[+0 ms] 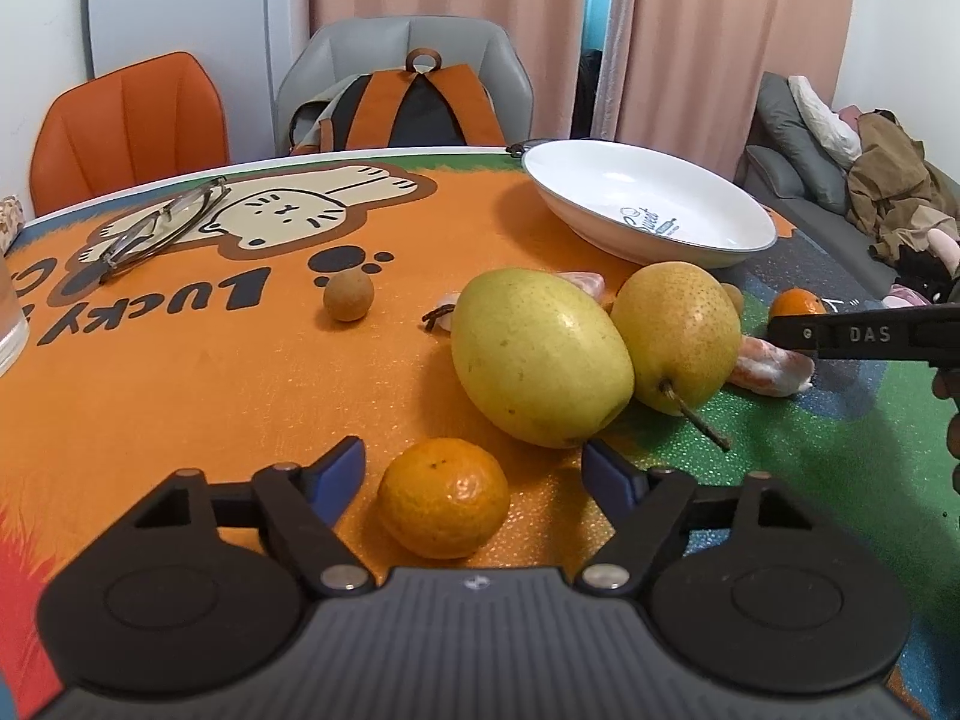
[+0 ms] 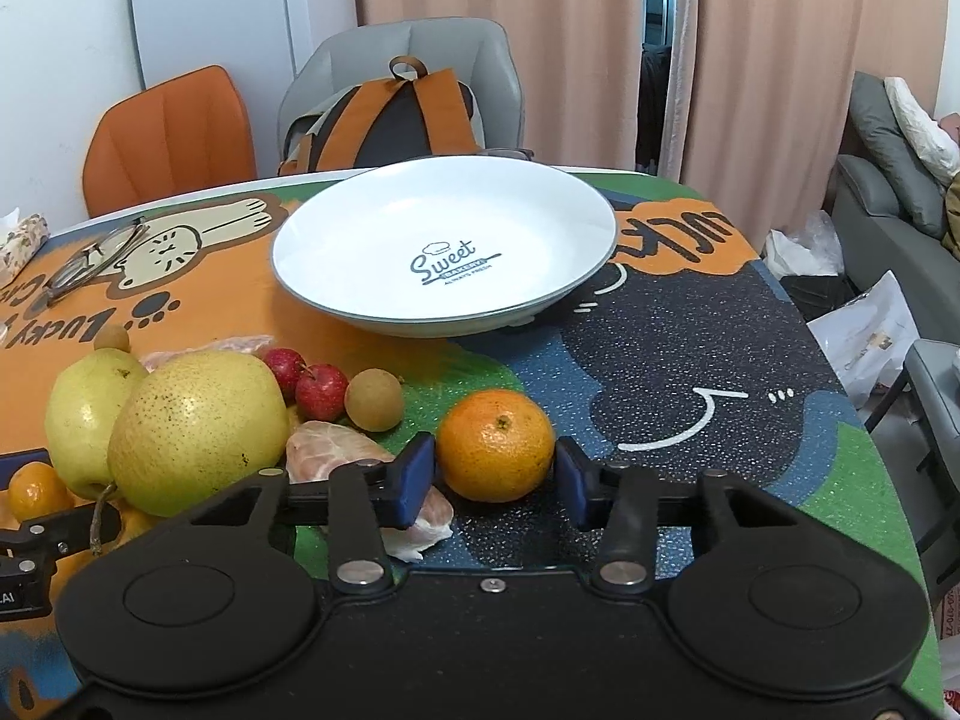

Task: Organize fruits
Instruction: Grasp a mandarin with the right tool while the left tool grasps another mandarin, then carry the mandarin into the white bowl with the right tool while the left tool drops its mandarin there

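In the left wrist view my left gripper (image 1: 474, 462) is open, its blue pads either side of a tangerine (image 1: 443, 498) on the table, not touching it. Two yellow pears (image 1: 540, 354) (image 1: 678, 333) lie just beyond. In the right wrist view my right gripper (image 2: 493, 474) stands open around a second tangerine (image 2: 495, 446), with a small gap at each pad. The empty white plate (image 2: 336, 294) sits behind it. Pears (image 2: 198, 420), two small red fruits (image 2: 321, 391), a longan (image 2: 373, 399) and peeled segments (image 2: 336, 450) lie to the left.
Glasses (image 1: 162, 228) and another longan (image 1: 348, 296) lie on the printed table mat. A glass (image 1: 9, 324) stands at the left edge. Chairs and a backpack (image 1: 414, 108) stand behind the table. A sofa (image 2: 888, 228) and bags are to the right.
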Tool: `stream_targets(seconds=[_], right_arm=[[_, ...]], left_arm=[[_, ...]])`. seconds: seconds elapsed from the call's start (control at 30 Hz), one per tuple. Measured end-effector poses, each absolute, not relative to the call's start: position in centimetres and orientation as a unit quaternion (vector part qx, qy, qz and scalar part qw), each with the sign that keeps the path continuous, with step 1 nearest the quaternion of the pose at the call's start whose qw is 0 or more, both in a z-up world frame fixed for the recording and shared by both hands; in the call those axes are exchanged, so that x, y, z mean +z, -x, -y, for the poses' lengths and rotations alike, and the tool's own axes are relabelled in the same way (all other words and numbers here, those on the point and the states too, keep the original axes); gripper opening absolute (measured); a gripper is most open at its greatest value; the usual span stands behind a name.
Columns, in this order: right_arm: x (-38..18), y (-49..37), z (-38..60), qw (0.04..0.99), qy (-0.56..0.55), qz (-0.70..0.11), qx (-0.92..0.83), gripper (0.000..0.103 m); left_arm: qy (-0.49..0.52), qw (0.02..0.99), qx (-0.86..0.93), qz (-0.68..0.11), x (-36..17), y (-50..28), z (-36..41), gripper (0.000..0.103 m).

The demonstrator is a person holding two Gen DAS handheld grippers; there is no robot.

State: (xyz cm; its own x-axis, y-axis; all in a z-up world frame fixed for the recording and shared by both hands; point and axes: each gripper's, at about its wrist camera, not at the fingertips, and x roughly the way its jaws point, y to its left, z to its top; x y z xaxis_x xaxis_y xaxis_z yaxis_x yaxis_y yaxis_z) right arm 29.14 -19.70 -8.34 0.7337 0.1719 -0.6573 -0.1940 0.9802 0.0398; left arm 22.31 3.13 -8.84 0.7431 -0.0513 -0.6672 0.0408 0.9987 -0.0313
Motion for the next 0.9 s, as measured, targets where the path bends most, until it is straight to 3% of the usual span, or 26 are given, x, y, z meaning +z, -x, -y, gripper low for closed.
stream_targets(seconds=[0.33,0.9], right_arm=[[-8.0,-28.9,19.7,0.934,0.02,-0.348,0.083,0.042],[-6.9,-27.5,19.7,0.937,0.019,-0.337,0.09,0.042]], left_arm=[[0.019,0.928,-0.052,-0.367,-8.3,-22.0,-3.0,0.037],[0.024,0.933,-0.045,-0.357,-6.9,-20.1,-3.3,0.037]])
